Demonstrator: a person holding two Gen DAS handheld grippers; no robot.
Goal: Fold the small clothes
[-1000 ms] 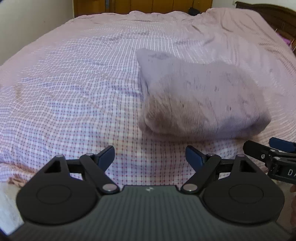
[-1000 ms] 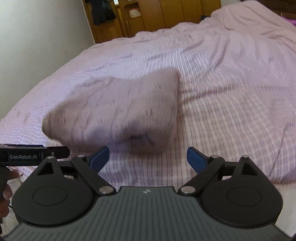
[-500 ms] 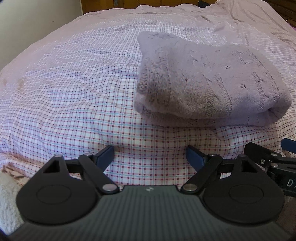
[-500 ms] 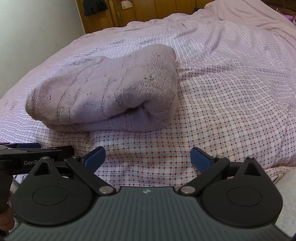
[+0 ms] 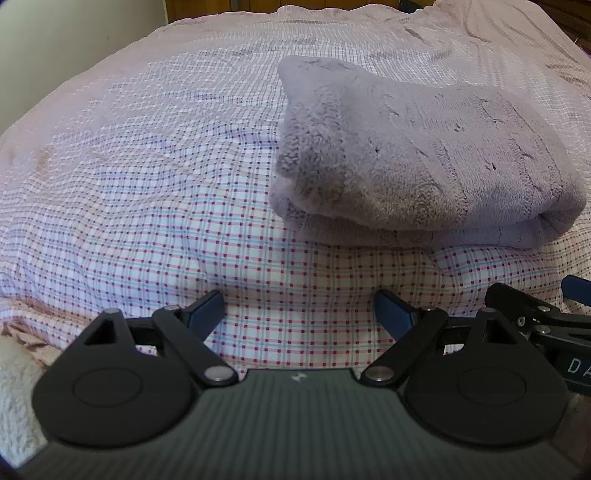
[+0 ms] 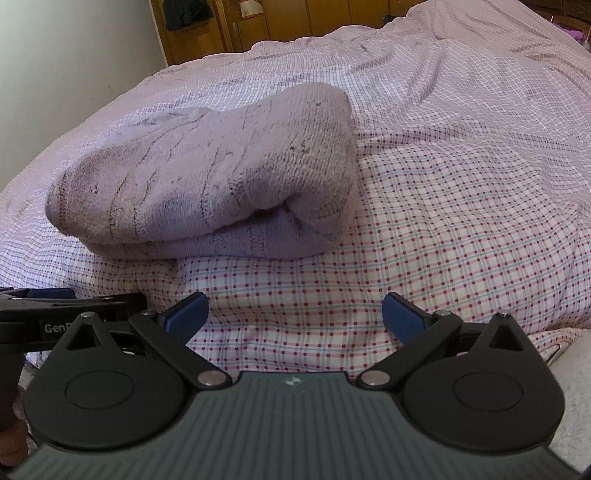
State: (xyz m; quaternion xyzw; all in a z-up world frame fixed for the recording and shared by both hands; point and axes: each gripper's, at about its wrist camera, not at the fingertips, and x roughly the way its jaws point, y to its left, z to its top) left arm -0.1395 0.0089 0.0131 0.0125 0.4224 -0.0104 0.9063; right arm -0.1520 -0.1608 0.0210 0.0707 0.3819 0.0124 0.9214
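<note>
A folded lilac knit garment (image 5: 424,162) lies on the checked bedsheet (image 5: 147,184), ahead and to the right in the left wrist view. In the right wrist view the garment (image 6: 207,181) lies ahead and to the left. My left gripper (image 5: 299,314) is open and empty, low over the sheet, short of the garment. My right gripper (image 6: 293,314) is open and empty, also short of the garment. Each gripper shows at the edge of the other's view: the right one (image 5: 543,317), the left one (image 6: 55,310).
The bed (image 6: 461,129) stretches far ahead with rumpled sheet. Wooden cabinets (image 6: 295,22) and a pale wall (image 6: 74,55) stand beyond it. A white fluffy cloth (image 5: 14,387) sits at the near bed edge, also at the right in the right wrist view (image 6: 569,387).
Both grippers have moved lower and closer to the sheet. The garment now appears larger and nearer in both views. Both jaws stay open.
</note>
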